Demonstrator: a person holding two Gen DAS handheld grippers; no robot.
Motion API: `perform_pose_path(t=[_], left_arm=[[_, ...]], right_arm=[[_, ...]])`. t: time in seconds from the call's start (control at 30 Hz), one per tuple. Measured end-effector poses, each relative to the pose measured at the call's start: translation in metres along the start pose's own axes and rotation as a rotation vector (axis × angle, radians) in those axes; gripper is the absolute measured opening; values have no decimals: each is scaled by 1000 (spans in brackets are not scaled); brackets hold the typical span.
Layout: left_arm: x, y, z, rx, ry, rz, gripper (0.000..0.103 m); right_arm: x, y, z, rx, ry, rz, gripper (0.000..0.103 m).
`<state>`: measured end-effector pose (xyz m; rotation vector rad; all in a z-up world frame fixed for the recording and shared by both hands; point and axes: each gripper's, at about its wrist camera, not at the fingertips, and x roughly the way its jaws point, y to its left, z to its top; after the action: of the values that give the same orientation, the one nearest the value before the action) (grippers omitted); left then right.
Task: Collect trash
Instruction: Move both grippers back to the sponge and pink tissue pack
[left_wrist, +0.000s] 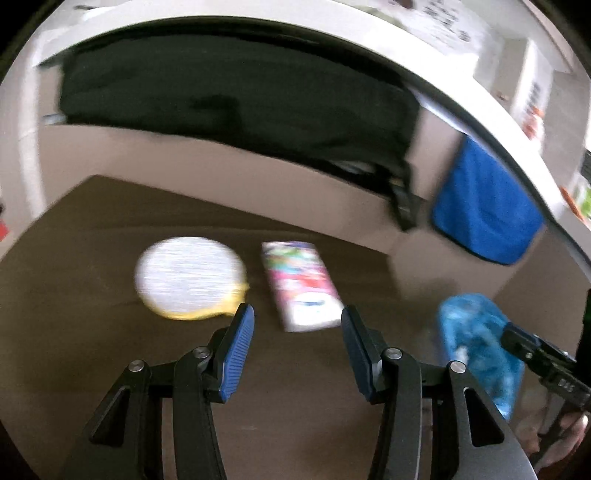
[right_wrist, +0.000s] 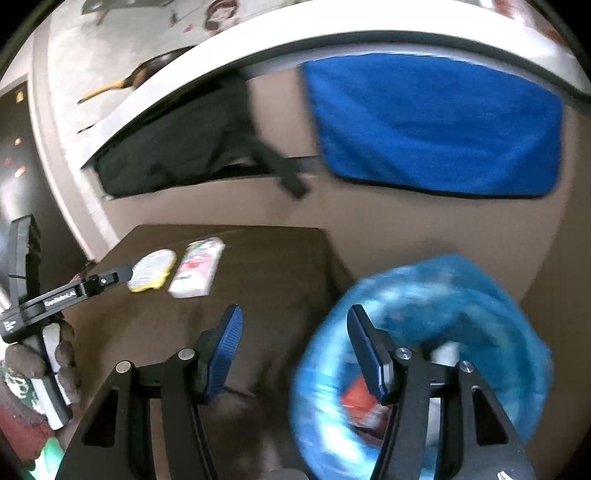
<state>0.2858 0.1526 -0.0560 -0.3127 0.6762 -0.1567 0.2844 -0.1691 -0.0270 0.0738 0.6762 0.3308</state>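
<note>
Spreading wide, your left gripper (left_wrist: 297, 325) holds nothing; the colourful packet (left_wrist: 300, 284) lies just ahead between its fingers. Your right gripper (right_wrist: 293, 330) gapes empty too, the blue trash bag (right_wrist: 461, 317) with wrappers inside under its right finger.

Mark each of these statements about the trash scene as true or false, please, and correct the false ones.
1. The left tongs are open and hold nothing. True.
2. The colourful flat packet lies inside the blue bag. False: it lies on the brown surface, beside the round white and yellow item.
3. The blue trash bag already has items inside. True.
4. The right tongs are shut on the packet. False: they are open and empty.
5. A blue cloth hangs behind the scene. True.
</note>
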Motion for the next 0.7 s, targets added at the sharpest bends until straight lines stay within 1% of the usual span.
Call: perform_pose_path(t=[0.17, 0.33, 0.5, 0.63, 0.7], left_arm=[[-10, 52, 2, -46, -39, 84, 52], [-10, 90, 0, -85, -36, 116, 53], [-2, 118, 0, -122, -13, 133, 53], [7, 128, 1, -148, 10, 126, 53], [11, 134, 2, -164, 23, 117, 54]], right_arm=[[36, 49, 8, -50, 43, 58, 56], [77, 89, 12, -94, 94, 96, 56], [123, 125, 23, -169, 142, 92, 56], [157, 141, 32, -207, 188, 76, 56], [175, 147, 35, -232, 210, 50, 56]])
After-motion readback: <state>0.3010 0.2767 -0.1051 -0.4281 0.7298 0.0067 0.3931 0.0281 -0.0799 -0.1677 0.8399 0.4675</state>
